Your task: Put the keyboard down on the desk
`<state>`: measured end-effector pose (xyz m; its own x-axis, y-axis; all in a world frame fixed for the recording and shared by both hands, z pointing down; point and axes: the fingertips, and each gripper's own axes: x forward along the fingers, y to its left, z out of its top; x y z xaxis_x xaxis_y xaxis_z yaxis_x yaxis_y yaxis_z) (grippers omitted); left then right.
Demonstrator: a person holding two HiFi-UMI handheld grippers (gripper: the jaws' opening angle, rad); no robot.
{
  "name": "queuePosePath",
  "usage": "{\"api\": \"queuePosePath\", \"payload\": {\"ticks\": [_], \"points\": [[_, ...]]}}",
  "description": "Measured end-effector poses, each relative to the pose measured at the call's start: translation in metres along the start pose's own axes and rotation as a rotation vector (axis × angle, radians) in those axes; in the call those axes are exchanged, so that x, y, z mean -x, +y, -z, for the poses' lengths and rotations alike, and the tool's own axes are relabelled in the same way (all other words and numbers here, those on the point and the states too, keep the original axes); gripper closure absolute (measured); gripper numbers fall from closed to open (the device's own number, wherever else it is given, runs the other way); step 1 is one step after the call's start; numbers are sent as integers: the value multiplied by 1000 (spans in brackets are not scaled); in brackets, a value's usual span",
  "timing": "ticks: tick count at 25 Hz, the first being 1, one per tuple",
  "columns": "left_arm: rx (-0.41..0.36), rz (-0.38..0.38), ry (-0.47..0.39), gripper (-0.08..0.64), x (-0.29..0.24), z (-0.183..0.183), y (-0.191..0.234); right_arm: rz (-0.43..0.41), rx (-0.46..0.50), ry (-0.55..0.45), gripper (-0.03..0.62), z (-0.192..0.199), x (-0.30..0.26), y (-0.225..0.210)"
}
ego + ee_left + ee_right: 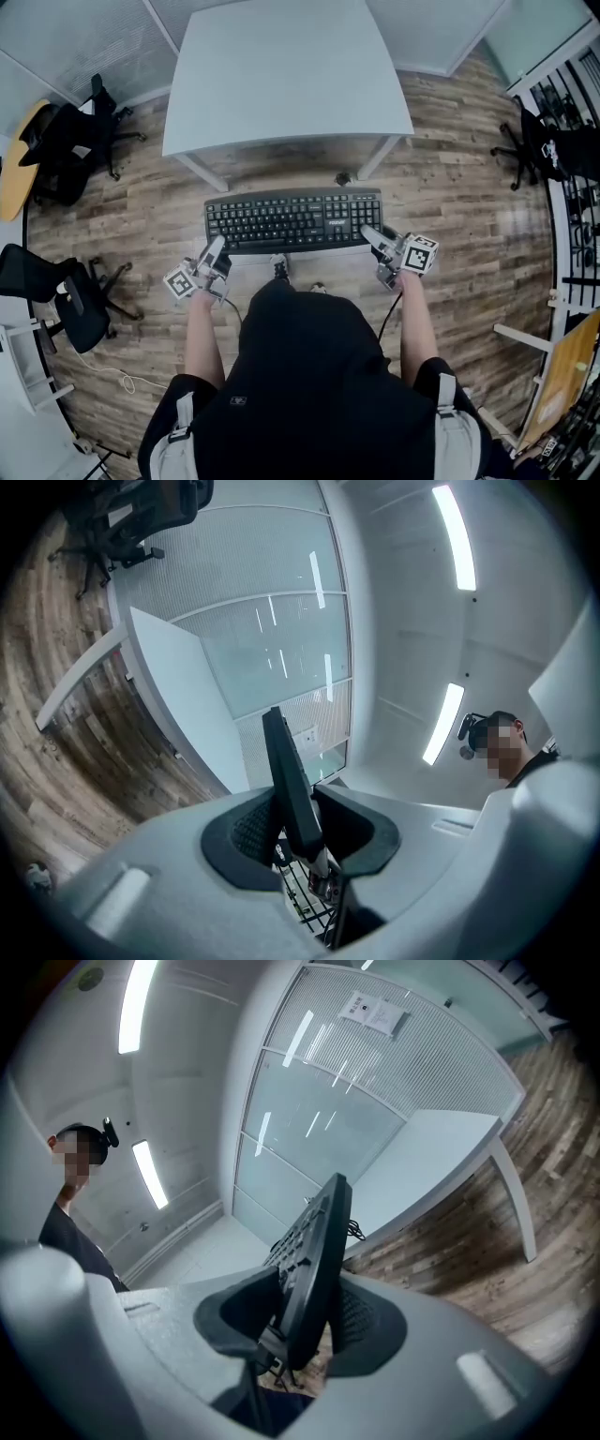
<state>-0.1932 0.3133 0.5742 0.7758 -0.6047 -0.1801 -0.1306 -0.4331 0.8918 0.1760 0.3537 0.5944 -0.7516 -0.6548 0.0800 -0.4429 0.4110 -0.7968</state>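
A black keyboard [293, 219] hangs level in the air in front of the person, short of the white desk [281, 70]. My left gripper [215, 251] is shut on the keyboard's near left corner. My right gripper [371, 234] is shut on its near right corner. In the left gripper view the keyboard [289, 780] stands edge-on between the dark pads. The right gripper view shows the keyboard [317, 1265] the same way, keys facing left, with its cable trailing at the far end.
Wood-pattern floor lies under the keyboard. A black office chair [70, 141] stands at the far left, another chair [56, 291] at the near left. Glass partition walls stand behind the desk. Racks [577, 206] line the right side.
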Motion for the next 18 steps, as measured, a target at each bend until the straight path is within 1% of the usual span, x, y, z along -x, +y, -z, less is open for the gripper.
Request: {"api": "queuePosePath", "payload": {"ticks": [3,5,7,11,13,16,18], "points": [[28,-11,3,457,-9,-31,24,30,-7,14,443,-14,-34,-9],[40,-16,8,457,-13,-42,33,52,-2,23,443,-21,-46,-11],[48,-17,13,457,-16,-53,42,56,-10,22,443,-24,-57,-15],[78,-28,22,457,-26,-96,79,86,-24,35,443,-36,-105,-31],[82,-25,26,457,-29,-102,83,91,-20,34,443,-39,-112,-34],[77,-13,35,457,-31,-101,77,89,-10,23,443,-41,-108,-29],[84,-15,42,457,-34,-119,86,97,-12,22,443,-45,-125,-33]]}}
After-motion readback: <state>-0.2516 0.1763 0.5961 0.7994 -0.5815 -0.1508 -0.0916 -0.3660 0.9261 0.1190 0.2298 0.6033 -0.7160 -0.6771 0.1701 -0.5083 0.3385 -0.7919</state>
